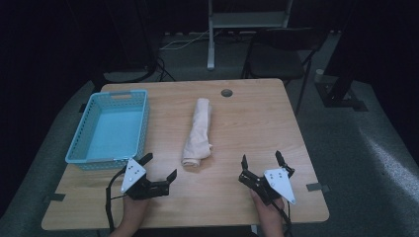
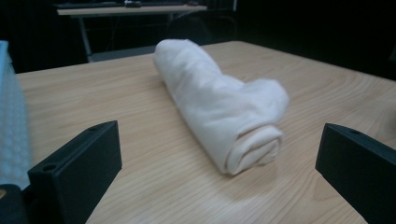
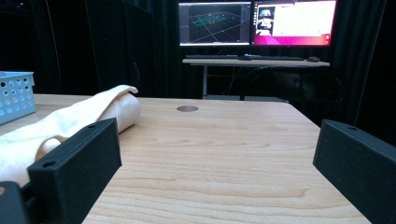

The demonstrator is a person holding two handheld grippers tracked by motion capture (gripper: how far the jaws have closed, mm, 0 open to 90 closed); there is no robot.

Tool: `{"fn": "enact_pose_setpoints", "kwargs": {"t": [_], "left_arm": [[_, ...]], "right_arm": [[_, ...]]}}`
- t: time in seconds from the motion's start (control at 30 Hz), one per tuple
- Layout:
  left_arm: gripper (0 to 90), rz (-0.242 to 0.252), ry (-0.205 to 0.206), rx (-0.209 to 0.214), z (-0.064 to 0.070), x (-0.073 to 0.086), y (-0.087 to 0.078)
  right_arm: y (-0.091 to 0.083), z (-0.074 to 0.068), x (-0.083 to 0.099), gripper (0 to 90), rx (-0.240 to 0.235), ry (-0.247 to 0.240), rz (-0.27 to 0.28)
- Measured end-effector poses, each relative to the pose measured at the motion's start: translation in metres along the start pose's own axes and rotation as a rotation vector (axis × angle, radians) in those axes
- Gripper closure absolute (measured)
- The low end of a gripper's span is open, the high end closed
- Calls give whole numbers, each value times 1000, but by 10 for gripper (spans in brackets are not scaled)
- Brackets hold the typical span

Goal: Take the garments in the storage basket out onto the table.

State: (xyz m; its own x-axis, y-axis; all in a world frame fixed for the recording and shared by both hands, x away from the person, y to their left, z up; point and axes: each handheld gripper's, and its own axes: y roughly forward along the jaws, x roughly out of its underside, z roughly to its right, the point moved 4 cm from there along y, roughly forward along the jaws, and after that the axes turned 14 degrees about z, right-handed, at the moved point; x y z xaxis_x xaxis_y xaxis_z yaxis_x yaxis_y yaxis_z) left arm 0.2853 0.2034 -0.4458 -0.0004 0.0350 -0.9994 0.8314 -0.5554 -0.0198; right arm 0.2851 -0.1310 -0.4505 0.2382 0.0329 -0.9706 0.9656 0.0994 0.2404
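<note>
A rolled-up cream towel [image 1: 198, 132] lies in the middle of the high view, on a light wooden counter [image 1: 247, 118]. It runs from the middle of the frame down toward the bottom, and its near end is a tight curl. To its left, in the left part of the frame, sits a light blue basket [image 1: 81, 129] with little holes in its walls. Near the bottom of the frame, a person's two hands each hold a black gripper. The left gripper [image 1: 158, 167] is at the lower left, just below the basket and near the curled end of the towel, but not touching it. Its jaws are spread wide and hold nothing. In the left gripper view, the towel [image 2: 219, 105] lies in the middle of the frame, between the two jaws and a little past them. The right gripper [image 1: 262, 161] is at the lower right of the high view, well apart from the towel, and its jaws are wide too, with nothing in them. In the right gripper view, the towel [image 3: 60, 122] is at the left edge, and two bright screens [image 3: 257, 22] glow at the top.
</note>
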Motion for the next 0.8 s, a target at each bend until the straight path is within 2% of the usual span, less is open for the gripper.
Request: {"fn": "enact_pose_setpoints", "kwargs": {"t": [0.03, 0.1, 0.13, 0.17, 0.3, 0.33, 0.43, 0.47, 0.5, 0.6, 0.8], "left_arm": [[0, -3, 24, -11, -1, 2, -3], [0, -3, 24, -11, -1, 2, -3], [0, 34, 13, -21, -3, 3, -7], [0, 48, -3, -22, -6, 3, -11], [0, 56, -9, -37, -9, 4, -15], [0, 42, 48, -88, -13, 4, -23], [0, 42, 48, -88, -13, 4, -23], [0, 35, 68, -108, -13, 5, -24], [0, 46, 67, -113, -14, 5, -26], [0, 83, 14, -84, -18, 4, -31], [0, 91, 9, -88, -23, 4, -38]], "right_arm": [[0, 0, 0, 2, 0, 0, 0], [0, 0, 0, 2, 0, 1, 0], [0, 0, 0, 2, 0, 1, 0], [0, 0, 0, 3, 0, 1, 0], [0, 0, 0, 2, 0, 1, 0], [0, 0, 0, 2, 0, 1, 0], [0, 0, 0, 2, 0, 1, 0], [0, 0, 0, 2, 0, 1, 0], [0, 0, 0, 2, 0, 1, 0], [0, 0, 0, 2, 0, 1, 0], [0, 0, 0, 2, 0, 1, 0]]}}
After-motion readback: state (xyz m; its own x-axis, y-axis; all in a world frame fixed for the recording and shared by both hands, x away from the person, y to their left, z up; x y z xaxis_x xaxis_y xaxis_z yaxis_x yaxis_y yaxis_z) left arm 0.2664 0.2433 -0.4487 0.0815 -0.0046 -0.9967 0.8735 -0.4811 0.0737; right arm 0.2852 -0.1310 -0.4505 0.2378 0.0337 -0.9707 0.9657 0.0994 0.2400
